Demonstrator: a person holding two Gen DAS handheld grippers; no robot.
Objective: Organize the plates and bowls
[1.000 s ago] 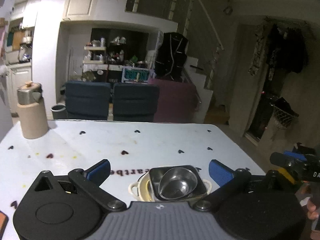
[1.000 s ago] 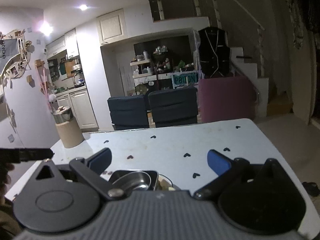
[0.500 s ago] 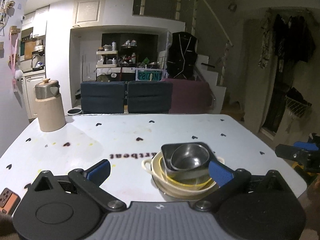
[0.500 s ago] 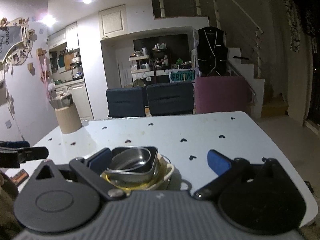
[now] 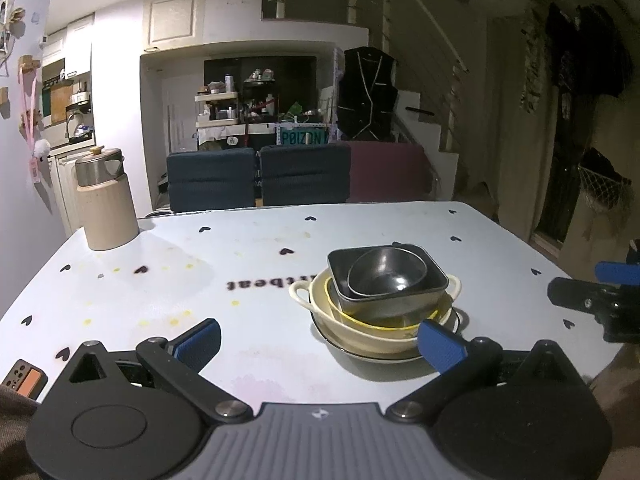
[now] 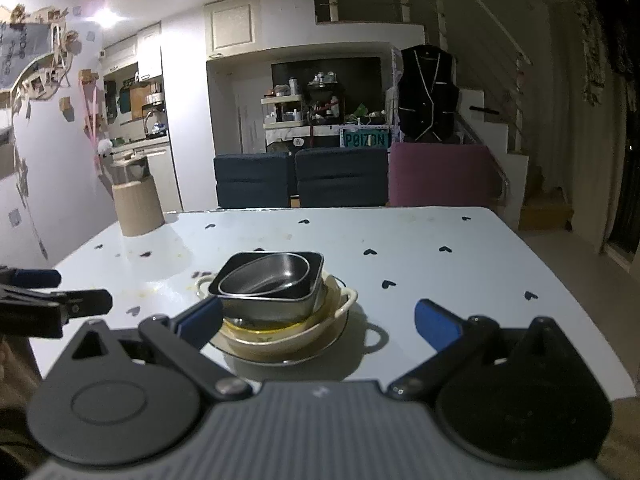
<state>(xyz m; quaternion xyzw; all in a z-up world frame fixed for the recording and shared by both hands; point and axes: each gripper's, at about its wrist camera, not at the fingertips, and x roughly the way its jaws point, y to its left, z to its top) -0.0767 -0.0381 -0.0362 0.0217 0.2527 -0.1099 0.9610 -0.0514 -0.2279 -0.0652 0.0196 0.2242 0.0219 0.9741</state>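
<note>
Round steel bowl (image 5: 386, 276) nests in square grey metal dish (image 5: 434, 280), atop cream two-handled bowl (image 5: 360, 330) and plate, mid white heart-print table (image 5: 248, 240). My left gripper (image 5: 320, 342) and right gripper (image 6: 318, 314) both spread wide, holding nothing.

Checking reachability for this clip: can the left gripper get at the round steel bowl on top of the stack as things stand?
Probably yes. The left gripper is open, the round steel bowl lies uncovered in the square metal dish, with only bare table between.
</note>
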